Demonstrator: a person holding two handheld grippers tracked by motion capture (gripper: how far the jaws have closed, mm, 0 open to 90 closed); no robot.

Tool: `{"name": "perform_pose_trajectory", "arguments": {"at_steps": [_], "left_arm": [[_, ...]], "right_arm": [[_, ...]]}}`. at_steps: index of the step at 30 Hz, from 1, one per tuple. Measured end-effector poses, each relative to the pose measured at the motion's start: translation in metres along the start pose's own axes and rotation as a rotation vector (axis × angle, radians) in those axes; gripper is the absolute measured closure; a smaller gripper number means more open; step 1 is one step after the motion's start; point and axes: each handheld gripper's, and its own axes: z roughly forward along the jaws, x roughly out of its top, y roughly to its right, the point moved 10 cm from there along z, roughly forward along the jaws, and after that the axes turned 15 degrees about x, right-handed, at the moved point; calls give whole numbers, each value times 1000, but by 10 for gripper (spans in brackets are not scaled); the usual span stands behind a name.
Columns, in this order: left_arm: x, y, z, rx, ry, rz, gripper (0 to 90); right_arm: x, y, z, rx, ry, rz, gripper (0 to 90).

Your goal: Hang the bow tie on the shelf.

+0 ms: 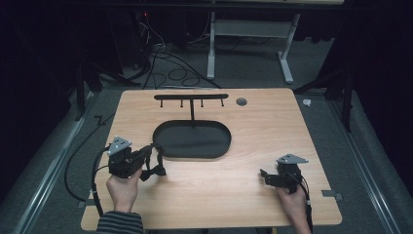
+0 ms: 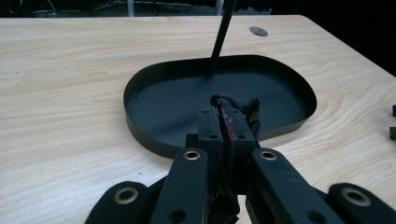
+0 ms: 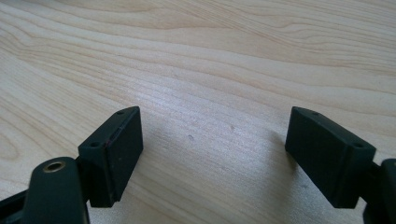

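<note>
Bare light wooden tabletop point(image 1: 253, 180) lies open across the lower centre and right of the high view. At upper centre, the shallow black oval metal tray point(image 1: 192, 140) and its thin T-shaped black hook rack point(image 1: 191, 97) block passage.

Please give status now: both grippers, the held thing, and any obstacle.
Left gripper shut on thin black strap, by near rim of black tray. Right gripper open, nothing between jaws, over bare table. Stand post rises from tray ahead.
</note>
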Motion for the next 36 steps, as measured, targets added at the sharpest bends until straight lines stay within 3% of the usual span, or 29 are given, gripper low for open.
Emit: {"name": "perform_pose_trajectory", "arguments": {"at_steps": [12, 21, 36], "left_arm": [[24, 2, 4, -17, 17, 14, 877], [44, 11, 14, -34, 25, 38, 877], [66, 7, 29, -4, 26, 45, 876]], "right_arm": [[0, 0, 0, 1, 0, 2, 201], [0, 0, 0, 0, 0, 0, 201], [0, 0, 0, 2, -2, -2, 201]]}}
